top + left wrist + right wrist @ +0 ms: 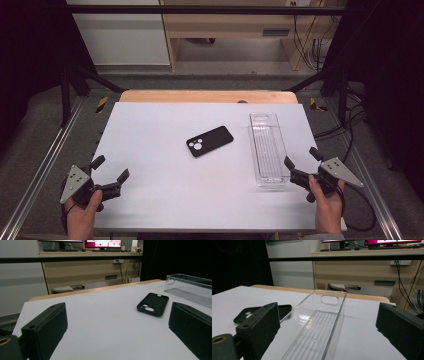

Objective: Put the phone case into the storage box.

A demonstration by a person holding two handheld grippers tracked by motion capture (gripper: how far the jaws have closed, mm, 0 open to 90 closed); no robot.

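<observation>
Both hand-held grippers hang with jaws spread and nothing between them, the left gripper (111, 174) by the near left corner of the white table (150, 150) and the right gripper (302, 165) at the near end of the long clear plastic tray (267, 150). Untouched, the black rubbery phone case (210, 141) lies near the table's middle, apparently camera-cutout side up, well apart from the tray along the right edge, so I judge the work barely begun, with everything left to do
</observation>
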